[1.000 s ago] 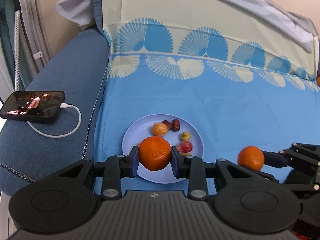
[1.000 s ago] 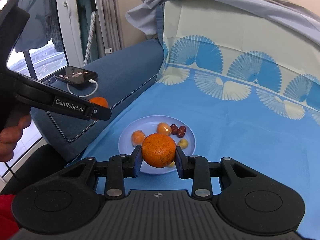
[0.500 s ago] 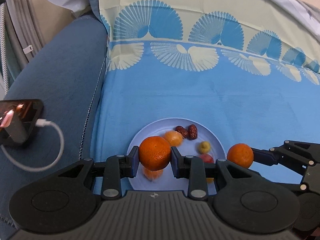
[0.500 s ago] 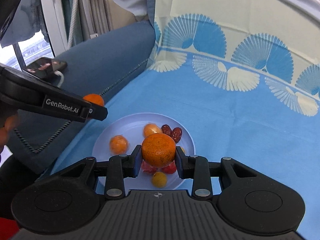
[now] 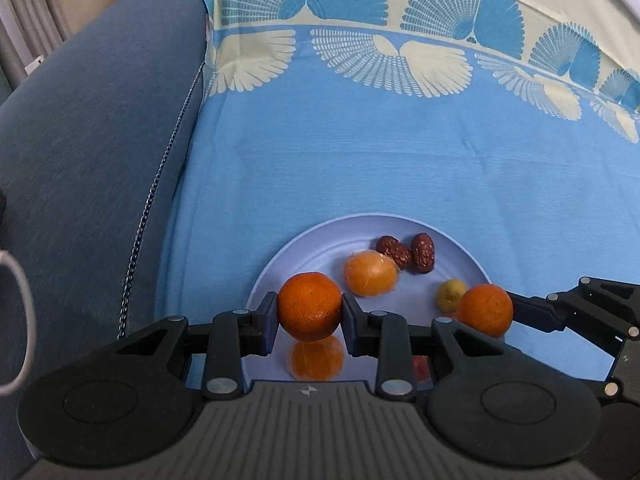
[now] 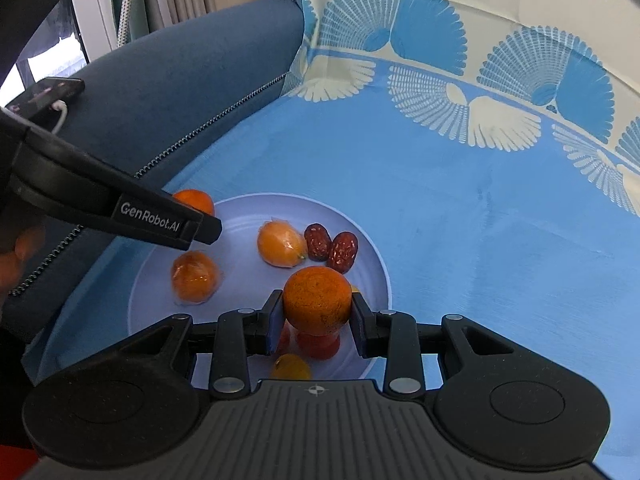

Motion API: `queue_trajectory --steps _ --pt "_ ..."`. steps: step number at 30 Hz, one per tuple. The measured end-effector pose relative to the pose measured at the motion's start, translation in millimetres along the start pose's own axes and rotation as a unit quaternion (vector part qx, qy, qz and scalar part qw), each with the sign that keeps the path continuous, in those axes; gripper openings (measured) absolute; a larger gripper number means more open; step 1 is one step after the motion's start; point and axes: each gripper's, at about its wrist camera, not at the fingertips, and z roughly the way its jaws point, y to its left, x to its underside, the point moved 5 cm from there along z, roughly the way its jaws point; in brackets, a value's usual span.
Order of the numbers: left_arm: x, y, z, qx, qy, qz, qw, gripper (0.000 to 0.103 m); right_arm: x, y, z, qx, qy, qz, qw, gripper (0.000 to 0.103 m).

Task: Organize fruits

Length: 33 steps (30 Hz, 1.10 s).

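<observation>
- Left gripper [image 5: 310, 314]: both pads clamped on a mandarin [image 5: 310, 306], held over the near-left part of the plate [image 5: 460, 240].
- Right gripper [image 6: 316, 316]: pads clamped on a second mandarin [image 6: 317, 300], held over the near-right part of the same plate.
- In the left wrist view the right gripper comes in from the right edge, its mandarin just beside a small yellow fruit [image 5: 451, 294].
- Below the left-held mandarin: a wrapped orange fruit [image 5: 317, 359] lying on the plate. Another wrapped orange fruit [image 5: 371, 273] sits mid-plate, touching two red dates [image 5: 408, 253] at the far side.
- Below the right-held mandarin: red fruit [image 6: 318, 344], mostly hidden; cannot tell how many. A small yellow-orange fruit [image 6: 291, 366] sits at the near rim.
- Plate is pale blue and rests on a blue sheet [image 5: 360, 168] with a fan print.
- Left of the sheet: dark blue sofa arm [image 6: 192, 64], with a phone [image 6: 44, 94] on it, white cable plugged in.
</observation>
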Motion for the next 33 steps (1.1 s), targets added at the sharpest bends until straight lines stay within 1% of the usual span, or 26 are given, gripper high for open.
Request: queue_trajectory --steps 3,4,5,6,7,8,9,11,12,16,20,25,28,30,33 --pt "-4 -2 5 -0.002 0.0 0.008 1.0 0.038 -2 0 7 -0.003 0.006 -0.012 1.0 0.038" --pt "-5 -2 6 -0.001 -0.002 0.011 0.9999 0.049 -3 1 9 -0.005 0.013 -0.02 1.0 0.04" --pt "-6 -3 4 -0.001 -0.004 0.011 0.9999 0.08 -3 2 10 -0.004 0.017 -0.025 1.0 0.056" --pt "-7 -3 0 -0.005 -0.012 0.009 0.9999 0.095 -4 2 8 0.001 0.017 -0.029 0.999 0.066" --pt "-6 -3 -7 -0.013 -0.027 0.006 0.9995 0.103 -6 1 4 0.005 0.012 -0.03 0.999 0.081" --pt "-6 -3 -13 -0.018 -0.04 0.006 0.999 0.103 -6 1 -2 0.007 0.007 -0.03 0.999 0.086" --pt "-5 -5 -19 -0.018 -0.044 0.012 0.9988 0.103 -6 1 -8 0.006 0.003 -0.03 1.0 0.087" --pt "0 -8 -26 -0.019 -0.028 0.024 0.9991 0.103 -5 2 -22 0.007 0.004 -0.021 1.0 0.093" --pt "4 -8 -30 -0.02 -0.023 0.023 0.9993 0.103 -2 3 -32 0.009 0.003 -0.012 1.0 0.094" --pt "20 -8 -60 -0.02 -0.024 0.009 0.9995 0.103 8 9 -65 0.021 0.003 0.012 1.0 0.099" --pt "39 -8 -92 -0.033 -0.032 -0.002 0.9989 0.103 21 19 -99 0.05 -0.015 0.025 0.998 0.102" --pt "67 -8 -121 -0.049 -0.039 -0.016 0.9979 0.103 40 36 -131 0.096 -0.042 0.023 0.994 0.102" --pt "82 -6 -134 -0.052 -0.042 -0.027 0.9974 0.103 52 47 -147 0.093 -0.05 0.022 0.994 0.102" --pt "89 -5 -141 -0.054 -0.046 -0.03 0.997 0.103 54 52 -156 0.095 -0.058 0.009 0.994 0.102" --pt "97 -7 -150 -0.06 -0.051 -0.026 0.9965 0.103 53 51 -167 0.106 -0.074 0.013 0.991 0.102"
